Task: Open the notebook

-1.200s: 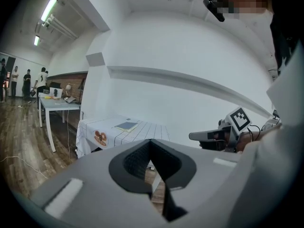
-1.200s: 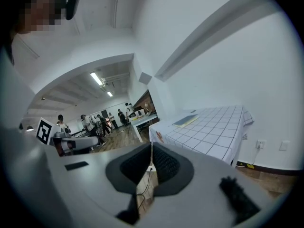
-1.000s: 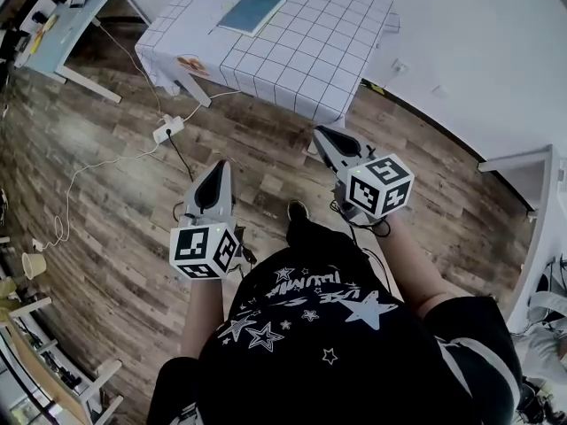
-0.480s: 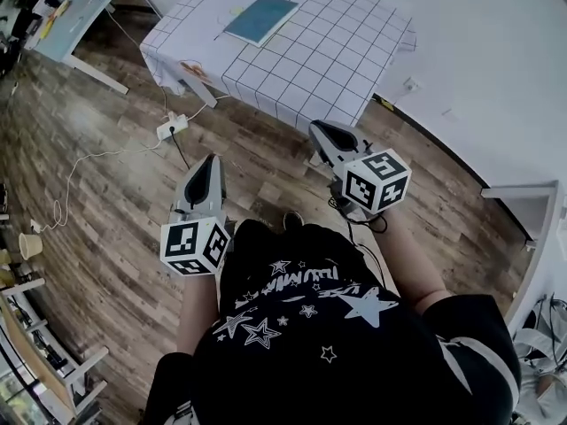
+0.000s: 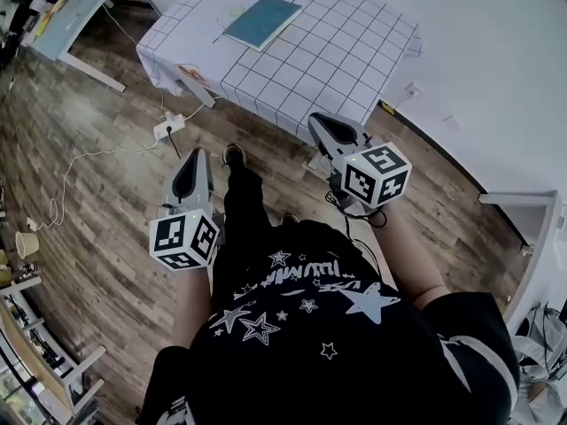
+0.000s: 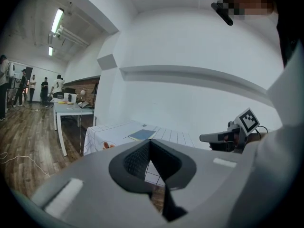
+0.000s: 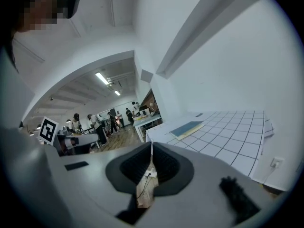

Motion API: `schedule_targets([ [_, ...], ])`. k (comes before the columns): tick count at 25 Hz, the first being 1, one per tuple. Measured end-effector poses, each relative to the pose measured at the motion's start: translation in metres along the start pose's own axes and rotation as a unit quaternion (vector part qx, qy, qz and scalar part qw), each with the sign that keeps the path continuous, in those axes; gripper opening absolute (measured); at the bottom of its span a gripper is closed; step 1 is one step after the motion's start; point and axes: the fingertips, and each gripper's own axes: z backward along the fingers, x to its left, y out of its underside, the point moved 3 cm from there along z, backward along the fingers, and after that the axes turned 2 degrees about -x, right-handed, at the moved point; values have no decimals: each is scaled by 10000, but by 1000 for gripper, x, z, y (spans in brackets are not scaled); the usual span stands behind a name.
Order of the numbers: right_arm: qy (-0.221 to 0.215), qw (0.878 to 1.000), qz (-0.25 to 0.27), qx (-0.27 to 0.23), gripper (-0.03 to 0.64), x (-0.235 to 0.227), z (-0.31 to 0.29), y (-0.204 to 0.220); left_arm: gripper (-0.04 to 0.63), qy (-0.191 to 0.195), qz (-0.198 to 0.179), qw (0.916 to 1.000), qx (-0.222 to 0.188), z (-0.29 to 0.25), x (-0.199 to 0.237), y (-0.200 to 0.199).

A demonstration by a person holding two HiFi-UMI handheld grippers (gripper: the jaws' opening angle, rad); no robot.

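A closed teal notebook [image 5: 262, 20] lies flat on a table under a white grid cloth [image 5: 337, 60], some way ahead of me. Both grippers hang over the wooden floor short of the table's near edge, far from the notebook. My left gripper [image 5: 192, 154] is shut and holds nothing; my right gripper [image 5: 315, 119], nearer the table, is shut and empty too. The left gripper view has its shut jaw tips [image 6: 150, 141] just below the notebook [image 6: 142, 135], with the right gripper [image 6: 227, 137] off to the side. In the right gripper view the shut tips [image 7: 152, 146] sit left of the notebook [image 7: 187, 129].
A power strip [image 5: 166, 129] with a trailing white cable lies on the floor left of the table. A pale blue desk [image 5: 66, 11] stands at the far left. My own leg and shoe [image 5: 234, 156] are between the grippers. A white wall runs along the right. People stand far off [image 7: 97, 122].
I have stepped towards the table: it and the notebook sit nearer in view. One leg has swung forward between the grippers. Both grippers came forward with me and stayed shut.
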Motion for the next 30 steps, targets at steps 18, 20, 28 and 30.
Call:
schedule_targets([
  [18, 1059, 9941, -210, 89, 20, -79, -79, -30, 9, 887, -138, 9956, 272, -165, 60, -27],
  [20, 1210, 9923, -253, 71, 20, -89, -91, -37, 9, 1078, -181, 9936, 265, -184, 63, -34],
  [28, 1613, 9863, -342, -62, 20, -115, -140, -67, 10, 1895, -781, 9767, 636, -264, 66, -47],
  [30, 1758, 9835, -406, -91, 20, -123, -150, -71, 11, 2107, -1035, 9688, 795, -284, 64, -44],
])
